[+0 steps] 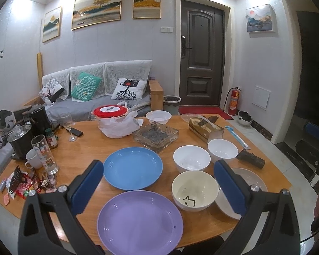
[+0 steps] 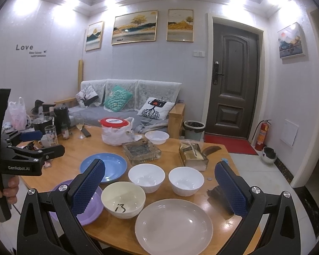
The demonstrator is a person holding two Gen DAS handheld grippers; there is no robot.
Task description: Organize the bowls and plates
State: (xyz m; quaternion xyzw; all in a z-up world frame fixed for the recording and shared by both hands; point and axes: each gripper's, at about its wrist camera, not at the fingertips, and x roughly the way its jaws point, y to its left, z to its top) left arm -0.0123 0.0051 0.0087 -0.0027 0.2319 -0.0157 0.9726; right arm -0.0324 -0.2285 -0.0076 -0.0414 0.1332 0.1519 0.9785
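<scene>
Both grippers, left gripper (image 1: pixel 159 182) and right gripper (image 2: pixel 160 182), hover spread wide, empty, above the counter (image 1: pixel 91 148); purple plate (image 1: pixel 140 221) cut off at near edge, grey plate (image 2: pixel 173 226) half hidden.

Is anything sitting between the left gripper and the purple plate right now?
Nothing visible. The left gripper hangs open above the table edge, and the purple plate lies bare directly below and between its fingers. The cream bowl sits just to the plate's right, close to its rim but not on it.
</scene>
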